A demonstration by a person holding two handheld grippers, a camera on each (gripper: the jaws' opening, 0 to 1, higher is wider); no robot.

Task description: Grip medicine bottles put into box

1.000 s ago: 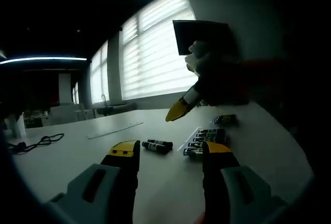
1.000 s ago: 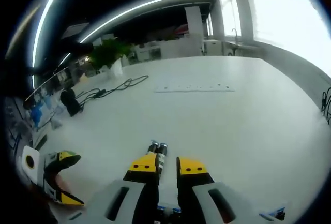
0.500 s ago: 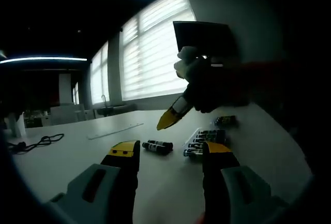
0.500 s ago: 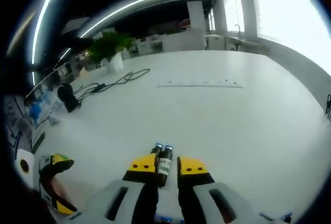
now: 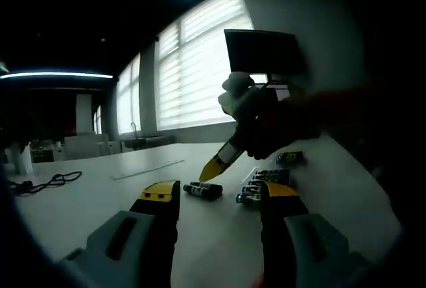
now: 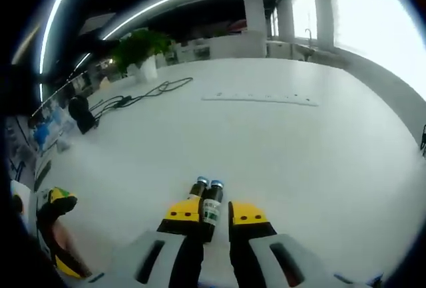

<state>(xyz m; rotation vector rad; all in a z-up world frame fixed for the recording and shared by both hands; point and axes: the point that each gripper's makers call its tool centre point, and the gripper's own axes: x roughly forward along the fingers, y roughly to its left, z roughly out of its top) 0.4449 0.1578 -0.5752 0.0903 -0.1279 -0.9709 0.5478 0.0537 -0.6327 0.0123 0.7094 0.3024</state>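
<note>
Yellow-tipped jaws of the left gripper (image 5: pixel 216 198) rise from the bottom of the left gripper view, spread wide with bare white table (image 5: pixel 100 195) between them and nothing held. Just past them a pair of small dark medicine bottles (image 5: pixel 203 189) lies on its side on the table, and to the right of it a row of more bottles sits in a clear tray (image 5: pixel 263 180), with one further bottle (image 5: pixel 288 158) lying a little beyond. Above the pair, the right gripper (image 5: pixel 214 166) comes in from the right, gloved hand (image 5: pixel 243 98) on its handle, its yellow tip pointing down at the bottles and hanging close over them; whether it touches them I cannot tell. In the right gripper view, that gripper's own jaws (image 6: pixel 216 212) stand narrow, and the two bottles (image 6: pixel 207 198) lie side by side, blue caps pointing away; the nearer ends lie in the gap between the tips, but contact is not clear. At the lower left edge the left gripper (image 6: pixel 53 235) shows, well apart. Farther across the table lie a long clear strip (image 6: pixel 259 98) and a black cable (image 6: pixel 143 95), with a green plant (image 6: pixel 136 52) behind. Bright windows with blinds (image 5: pixel 193 68) close off the far side.
</note>
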